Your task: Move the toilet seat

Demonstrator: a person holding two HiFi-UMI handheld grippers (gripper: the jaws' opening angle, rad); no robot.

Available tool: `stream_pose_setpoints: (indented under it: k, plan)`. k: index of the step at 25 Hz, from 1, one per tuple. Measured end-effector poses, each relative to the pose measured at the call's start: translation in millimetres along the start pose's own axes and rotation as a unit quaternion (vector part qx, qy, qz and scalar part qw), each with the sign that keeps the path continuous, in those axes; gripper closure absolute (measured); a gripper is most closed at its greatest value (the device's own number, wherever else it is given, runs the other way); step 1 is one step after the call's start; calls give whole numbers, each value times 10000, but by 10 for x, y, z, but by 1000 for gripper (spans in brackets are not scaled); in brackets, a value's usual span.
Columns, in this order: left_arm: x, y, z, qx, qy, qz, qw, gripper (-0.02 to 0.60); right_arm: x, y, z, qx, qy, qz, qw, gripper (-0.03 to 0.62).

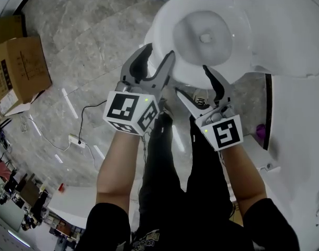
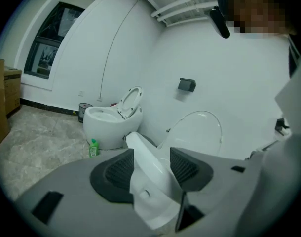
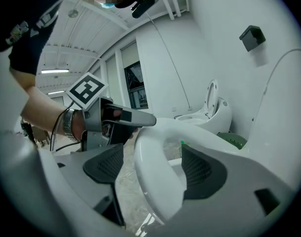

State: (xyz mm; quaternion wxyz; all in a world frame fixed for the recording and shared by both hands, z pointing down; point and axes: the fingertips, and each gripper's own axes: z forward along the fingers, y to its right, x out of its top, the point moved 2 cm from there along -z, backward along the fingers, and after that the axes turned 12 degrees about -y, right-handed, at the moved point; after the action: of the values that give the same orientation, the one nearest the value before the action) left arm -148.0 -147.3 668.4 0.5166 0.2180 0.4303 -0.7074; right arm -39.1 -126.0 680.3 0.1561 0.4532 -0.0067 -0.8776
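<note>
Gripping the front rim of the toilet seat [image 1: 162, 25], the left gripper [image 1: 159, 52] and the right gripper [image 1: 193, 82] were set side by side, each with its jaws closed on the white rim. The seat was held over the bowl [image 1: 206, 35], above a marble floor [image 1: 86, 46]. A cardboard box [image 1: 18, 69] was seen well apart.

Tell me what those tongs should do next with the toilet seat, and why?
Probably tilt the toilet seat up toward the lid, which stands upright behind it. The left tongs and right tongs each have the seat's rim between their pads, so a joint upward swing seems the natural step.
</note>
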Motion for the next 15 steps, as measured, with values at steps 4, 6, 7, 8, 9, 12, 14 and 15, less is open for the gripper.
stream_pose_setpoints:
  k: [4,6,7,8,9,12,14,15]
  plan:
    - [250,258,-32,-137,32,139,9998,362,161,105,-217,-226,-24,11,9997,229]
    - [387,410,-24,-228,38,258,9994,362,254,176,-333,-342,-4,9,9994,237]
    - [456,493,-17,-280,43,327,9991,362,299,209,-389,-389,5,-7,9992,241]
    - [525,577,-8,-330,50,399,9986,362,341,241,-443,-435,11,-21,9991,243]
    - [593,659,5,-378,58,467,9982,362,380,274,-495,-486,19,-24,9988,251]
    - [777,880,47,-507,50,613,9968,362,490,393,-638,-662,55,56,9978,269]
    - [872,1011,70,-568,17,678,9961,362,545,487,-732,-782,50,145,9968,286]
    - [914,1075,84,-592,-1,721,9956,362,571,541,-778,-842,52,180,9963,310]
